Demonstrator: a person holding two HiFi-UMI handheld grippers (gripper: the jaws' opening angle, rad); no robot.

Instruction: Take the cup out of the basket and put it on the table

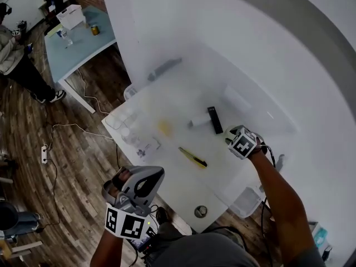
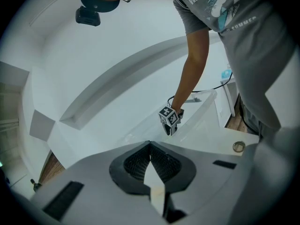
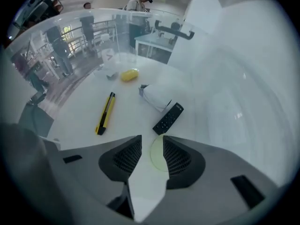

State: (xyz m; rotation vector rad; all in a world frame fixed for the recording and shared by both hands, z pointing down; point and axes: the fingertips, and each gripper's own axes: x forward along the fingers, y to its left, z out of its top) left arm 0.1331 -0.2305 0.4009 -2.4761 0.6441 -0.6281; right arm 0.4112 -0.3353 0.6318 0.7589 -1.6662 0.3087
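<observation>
- Right gripper (image 3: 152, 142): the jaws are spread. Between them, low in the right gripper view, is a pale greenish round shape, the cup (image 3: 158, 156), seen from above on the table (image 1: 172, 185). The left pad stands clear of it. The right pad overlaps its edge, so contact there cannot be judged.
- In the head view the cup is hidden under the right gripper, which sits right of centre.
- Left gripper (image 2: 150, 144): the pads are pressed together at the tips with nothing between them. In the head view it hangs at lower left, off the table's edge.
- Remote (image 3: 168, 118): black, lying just above the jaws. Its button markings are too small to read.
- Knife (image 3: 105, 113): yellow and black, left of centre. No brand is legible.
- White cylinder (image 3: 157, 96): lying beside the remote's far end. What it is cannot be told.
- Yellow lump (image 3: 129, 74): upper centre, blurred.
- Ring (image 1: 200, 211): small, at the table's lower edge.
- Clear bin (image 1: 247, 202): lower right, partly covered by the right forearm. Its contents cannot be made out.
- Shirt (image 2: 234, 13): upper right of the left gripper view. The print is cut by folds, and only "SUMMER" reads clearly.
- Blue table (image 1: 83, 46): upper left, its small items indistinct.
</observation>
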